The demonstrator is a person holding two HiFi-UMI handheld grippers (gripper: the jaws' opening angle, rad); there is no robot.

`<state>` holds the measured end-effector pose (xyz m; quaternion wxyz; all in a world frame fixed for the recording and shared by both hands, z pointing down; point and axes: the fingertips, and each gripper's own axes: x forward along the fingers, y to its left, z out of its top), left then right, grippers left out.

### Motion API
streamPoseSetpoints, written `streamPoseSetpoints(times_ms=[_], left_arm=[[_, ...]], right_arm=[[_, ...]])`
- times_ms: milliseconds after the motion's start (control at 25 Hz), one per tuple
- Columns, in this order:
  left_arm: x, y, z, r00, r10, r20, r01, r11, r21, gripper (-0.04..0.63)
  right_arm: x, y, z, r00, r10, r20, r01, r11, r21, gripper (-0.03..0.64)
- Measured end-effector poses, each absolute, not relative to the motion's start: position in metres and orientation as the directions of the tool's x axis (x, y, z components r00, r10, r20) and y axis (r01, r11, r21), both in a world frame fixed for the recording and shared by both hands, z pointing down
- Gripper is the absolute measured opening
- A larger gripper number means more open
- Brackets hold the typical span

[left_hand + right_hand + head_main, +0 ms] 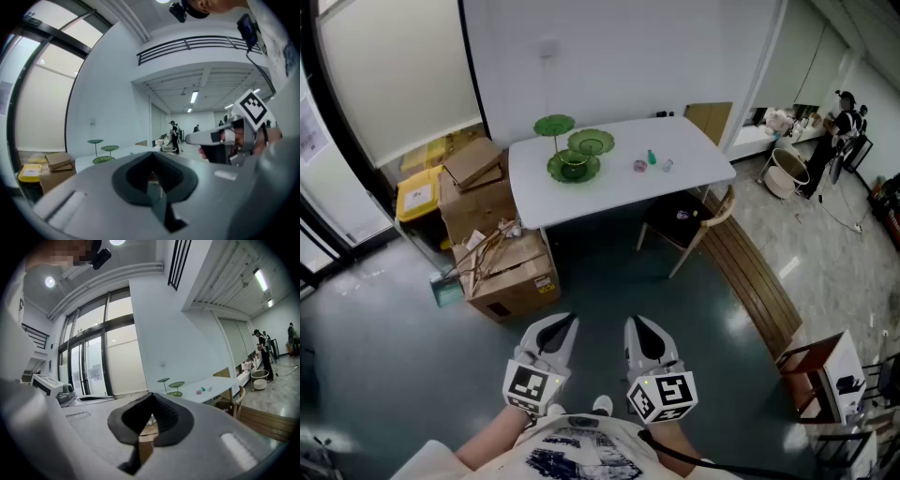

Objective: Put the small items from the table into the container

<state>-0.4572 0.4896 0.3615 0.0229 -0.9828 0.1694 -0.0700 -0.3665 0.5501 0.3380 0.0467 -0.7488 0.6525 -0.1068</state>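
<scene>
A white table (623, 183) stands across the room, far from me. On it are a green tiered dish stand (573, 150) at the left and three small items to its right: a pink one (639, 166), a green one (652, 157) and a clear one (667, 165). My left gripper (566, 323) and right gripper (640, 324) are held side by side close to my body, over the dark floor, both shut with nothing in them. The right gripper view shows the table (213, 384), the stand (171, 385) and the small items (201, 391) in the distance.
Cardboard boxes (502, 262) and a yellow bin (417, 197) stand left of the table. A wooden chair (689, 223) sits at its front right corner, with a wooden bench (759, 281) beyond. A person (844, 114) and a round basket (787, 173) are at far right.
</scene>
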Motion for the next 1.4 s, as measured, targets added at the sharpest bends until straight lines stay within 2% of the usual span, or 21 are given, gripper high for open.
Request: streamPoseSetpoints(times_ms=[1000,1400], left_arm=[[-0.402,0.519,0.371,0.908,-0.387,0.159,-0.378,-0.922,-0.085,-0.011],[-0.381,0.509,0.372,0.918,-0.368,0.149,-0.359,-0.929,-0.087,-0.011]], right_arm=[[-0.312,0.583,0.35,0.059,-0.994,0.094,-0.962,-0.081,-0.259,-0.003],[-0.294,0.577,0.356,0.075,-0.992,0.101,-0.959,-0.099,-0.265,-0.003]])
